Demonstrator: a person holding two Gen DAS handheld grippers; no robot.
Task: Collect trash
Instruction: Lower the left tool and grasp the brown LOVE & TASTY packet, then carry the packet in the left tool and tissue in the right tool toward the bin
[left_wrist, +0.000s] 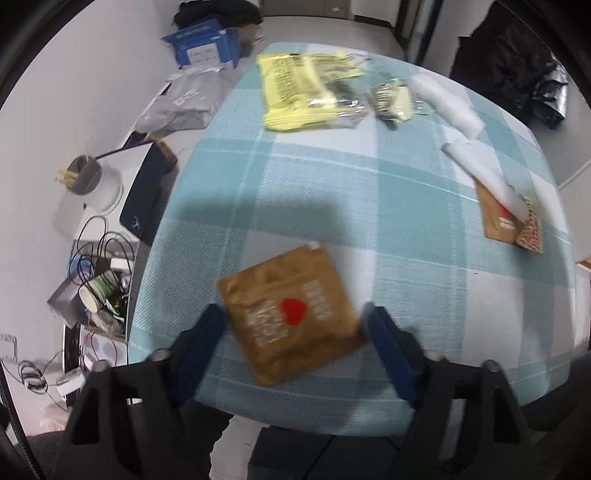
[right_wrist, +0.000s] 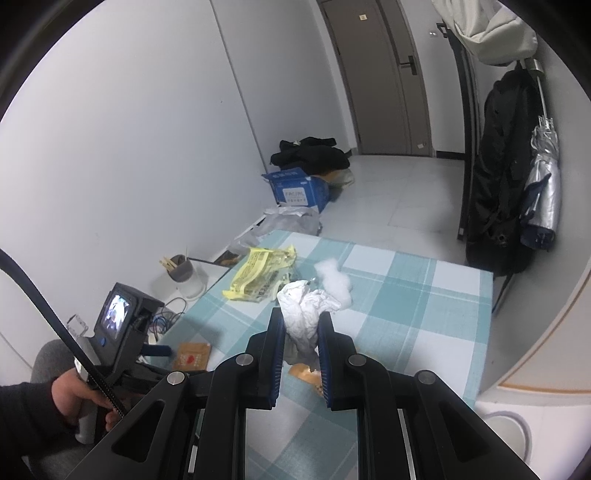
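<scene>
The table (left_wrist: 332, 192) wears a teal-and-white check. A brown packet (left_wrist: 291, 314) bears a red heart and white print. The wrapper (left_wrist: 295, 88) is yellow, the tissue (right_wrist: 306, 314) white, the box (right_wrist: 295, 188) blue.

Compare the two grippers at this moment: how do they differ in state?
The right gripper is shut on a crumpled white tissue, held above the checked tablecloth. The left gripper is open and holds nothing; its fingers flank a brown packet lying flat on the cloth. Both have blue pads.
</scene>
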